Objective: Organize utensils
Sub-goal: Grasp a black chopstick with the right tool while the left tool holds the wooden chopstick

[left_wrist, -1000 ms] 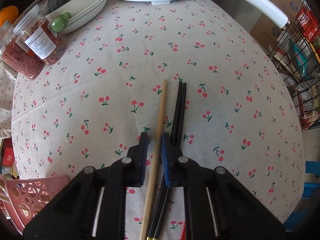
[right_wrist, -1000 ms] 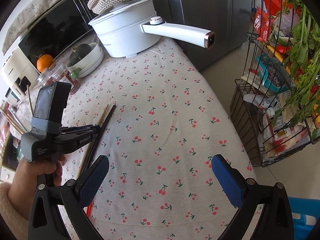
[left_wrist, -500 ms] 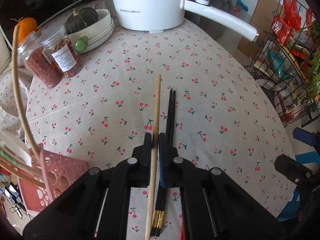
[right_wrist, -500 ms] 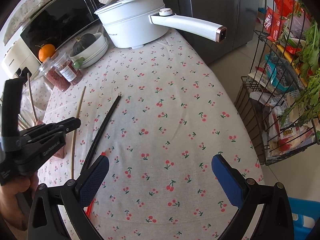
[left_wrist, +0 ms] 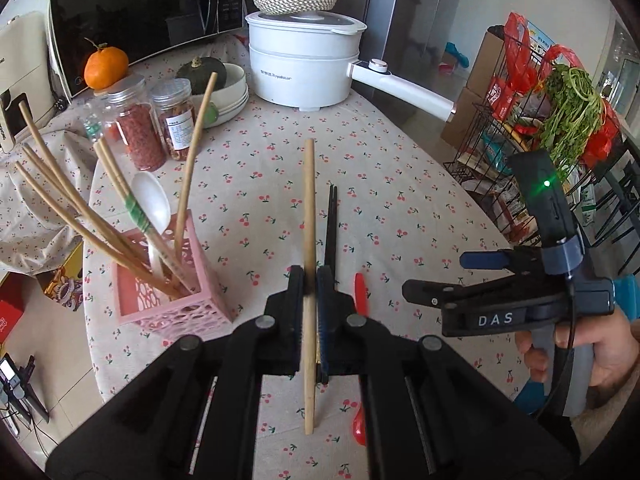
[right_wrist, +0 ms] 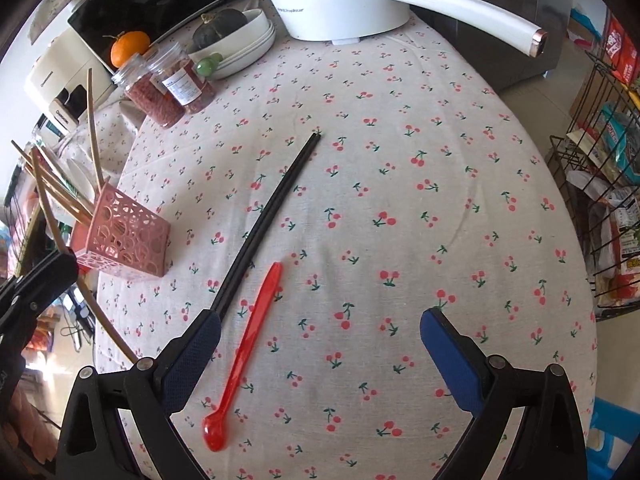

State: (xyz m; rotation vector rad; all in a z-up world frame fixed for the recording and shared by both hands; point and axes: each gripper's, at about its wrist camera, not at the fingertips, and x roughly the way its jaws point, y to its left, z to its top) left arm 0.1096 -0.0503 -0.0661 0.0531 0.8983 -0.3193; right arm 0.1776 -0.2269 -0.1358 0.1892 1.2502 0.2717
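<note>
The left tongs (left_wrist: 310,280) clench a wooden chopstick (left_wrist: 309,208) pointing toward twelve o'clock; the pink holder (left_wrist: 176,314) stands at nine o'clock. The right tongs (right_wrist: 320,336), closing on nothing, hover over the red spoon (right_wrist: 252,344) and black chopsticks (right_wrist: 276,204) on the bench (right_wrist: 440,200).

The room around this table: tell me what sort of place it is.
Most likely a home kitchen or dining corner. A microwave stands behind the table, a white electric pot sits on the cherry-print tablecloth, and a wire rack beside it holds greens and packaged food.
</note>
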